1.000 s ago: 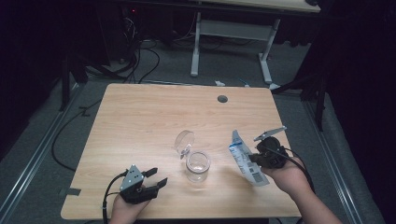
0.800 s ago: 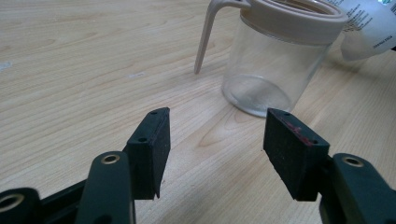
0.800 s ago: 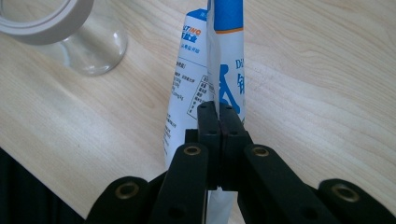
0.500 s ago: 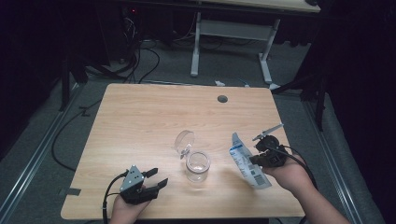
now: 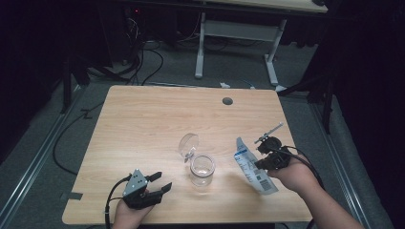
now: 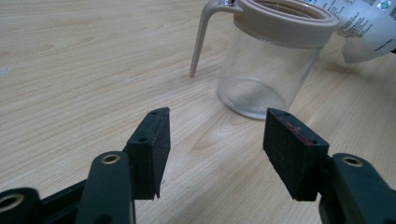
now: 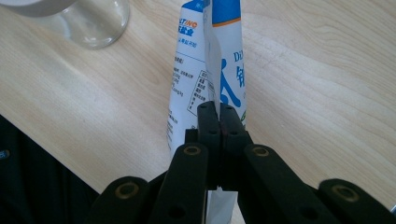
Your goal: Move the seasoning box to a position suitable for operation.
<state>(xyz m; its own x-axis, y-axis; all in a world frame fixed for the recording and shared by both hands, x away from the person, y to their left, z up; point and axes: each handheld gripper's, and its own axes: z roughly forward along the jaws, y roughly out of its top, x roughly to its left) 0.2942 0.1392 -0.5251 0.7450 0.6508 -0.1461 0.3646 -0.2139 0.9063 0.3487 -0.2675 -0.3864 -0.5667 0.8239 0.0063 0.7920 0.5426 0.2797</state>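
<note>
Pinching a white-and-blue printed plastic pouch (image 5: 253, 167) near one edge, the right claw (image 5: 262, 164) sits at the lower right of the high view, its jaws pressed together on the film, as the right gripper view (image 7: 218, 122) shows plainly. The pouch slants from an upper end near the middle of the frame down toward the lower right, so its long axis runs diagonally across the light wooden tabletop (image 5: 157, 119), and its upper end points toward the clear glass jar with the beige rim (image 5: 202, 169). That jar stands upright just left of the pouch, close but apart from it, with its hinged round lid (image 5: 188, 144) swung open to the upper left. For a pour, I judge the pouch's upper end must travel left over the jar's mouth. The left claw (image 5: 159, 181), spread wide and holding nothing, rests at the lower left; in its own view the jar (image 6: 272, 56) stands ahead, toward the upper right.
</note>
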